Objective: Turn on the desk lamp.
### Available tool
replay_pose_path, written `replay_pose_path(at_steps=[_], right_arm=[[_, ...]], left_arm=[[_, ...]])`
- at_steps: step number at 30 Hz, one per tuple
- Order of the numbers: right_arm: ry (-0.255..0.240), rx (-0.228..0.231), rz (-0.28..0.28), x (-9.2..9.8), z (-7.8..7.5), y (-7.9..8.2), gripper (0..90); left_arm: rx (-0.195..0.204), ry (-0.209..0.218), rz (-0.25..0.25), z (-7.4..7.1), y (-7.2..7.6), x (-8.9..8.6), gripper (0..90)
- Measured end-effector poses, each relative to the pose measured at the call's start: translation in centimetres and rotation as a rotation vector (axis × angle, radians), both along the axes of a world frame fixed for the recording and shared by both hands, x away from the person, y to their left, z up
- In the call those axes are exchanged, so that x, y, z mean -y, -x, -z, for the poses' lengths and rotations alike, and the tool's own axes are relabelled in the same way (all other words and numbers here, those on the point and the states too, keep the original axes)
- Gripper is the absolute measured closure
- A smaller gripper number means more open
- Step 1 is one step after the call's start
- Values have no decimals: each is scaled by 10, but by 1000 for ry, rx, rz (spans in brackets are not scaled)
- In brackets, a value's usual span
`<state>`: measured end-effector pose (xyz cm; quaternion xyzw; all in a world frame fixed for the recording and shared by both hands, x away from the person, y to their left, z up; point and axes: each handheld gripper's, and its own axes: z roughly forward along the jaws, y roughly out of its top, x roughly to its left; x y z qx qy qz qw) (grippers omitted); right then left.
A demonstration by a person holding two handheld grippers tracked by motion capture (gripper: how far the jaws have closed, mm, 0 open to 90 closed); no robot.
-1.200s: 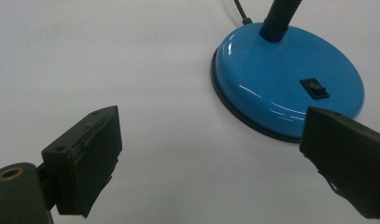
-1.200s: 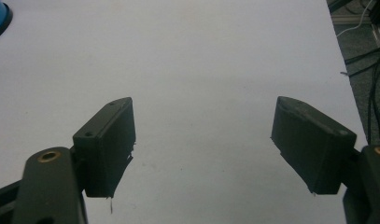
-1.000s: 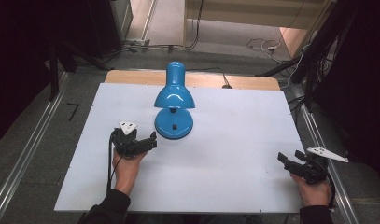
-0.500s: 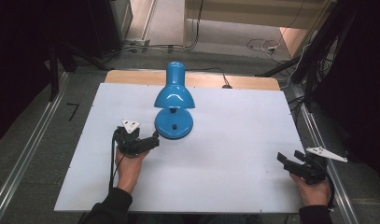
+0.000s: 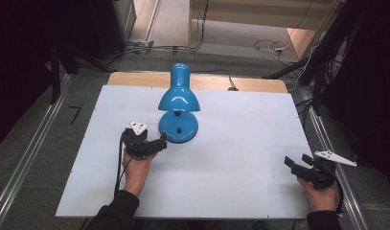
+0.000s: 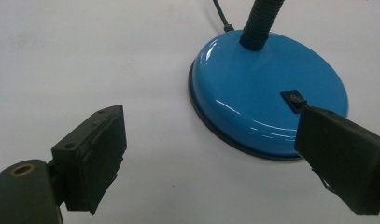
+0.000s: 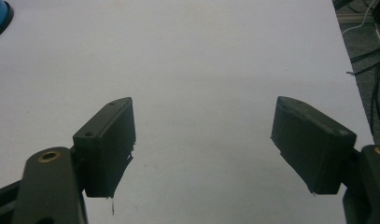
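White bench with a wooden strip along its far edge, grey floor around it, metal rails at both sides, loose cables beyond.

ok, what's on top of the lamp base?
On the blue lamp base sit a small black rocker switch and the ribbed black neck rising from its centre. The left gripper's right jaw covers part of the base's near edge.
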<state>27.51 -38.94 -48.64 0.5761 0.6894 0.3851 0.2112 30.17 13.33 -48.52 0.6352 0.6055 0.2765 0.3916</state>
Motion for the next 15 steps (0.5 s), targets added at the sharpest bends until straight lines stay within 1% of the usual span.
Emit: replay_pose_path(at_steps=[6, 8, 9, 13, 15], right_arm=[[-3, 1, 0, 0, -1, 0, 203], [-3, 1, 0, 0, -1, 0, 203], [-4, 9, -3, 0, -2, 0, 203], [-6, 9, -5, 0, -2, 0, 203], [-7, 6, -5, 0, -2, 0, 203]], left_arm=[[-3, 9, 6, 1, -3, 2, 156], [-10, 21, 4, 2, -5, 3, 156], [-11, 24, 4, 2, -5, 3, 165], [-6, 22, 6, 2, -9, 6, 179], [1, 14, 8, 1, -9, 6, 205]])
